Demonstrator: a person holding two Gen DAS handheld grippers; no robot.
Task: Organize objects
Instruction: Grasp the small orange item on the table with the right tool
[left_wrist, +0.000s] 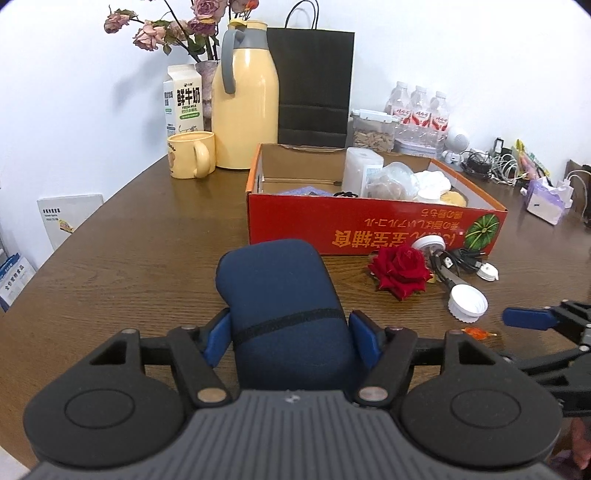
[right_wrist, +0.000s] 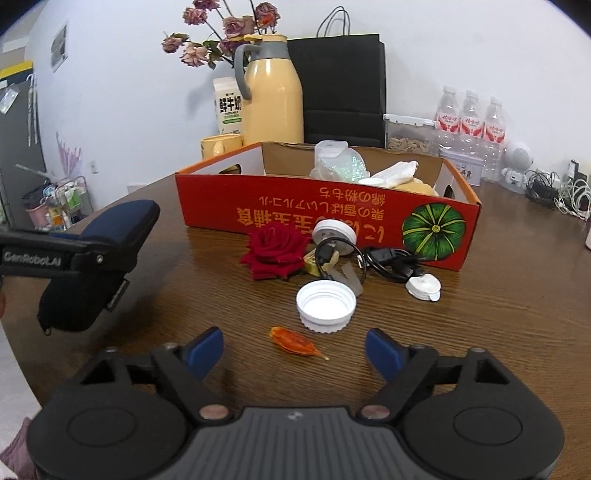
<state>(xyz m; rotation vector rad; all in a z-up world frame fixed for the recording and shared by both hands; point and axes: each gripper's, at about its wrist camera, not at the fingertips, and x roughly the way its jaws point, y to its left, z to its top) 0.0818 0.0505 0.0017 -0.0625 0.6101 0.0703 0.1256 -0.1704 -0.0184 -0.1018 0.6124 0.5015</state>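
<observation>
Blue pads of the left gripper (left_wrist: 290, 338) are clamped on a dark blue pouch (left_wrist: 280, 295), held above the wooden table (left_wrist: 147, 240); the near end of the pouch is hidden behind the gripper body. The right gripper (right_wrist: 294, 350) stands apart with nothing between its fingers; an orange wrapper (right_wrist: 295, 341) lies on the table just beyond them. Farther off lie a white lid (right_wrist: 326, 306), a red rose (right_wrist: 275, 251) and tangled black cables (right_wrist: 384, 262), hard to separate, in front of the red box (right_wrist: 332, 221).

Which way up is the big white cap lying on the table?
Upside down: the white cap lies with its hollow open side facing up, ribbed rim on the table.
</observation>
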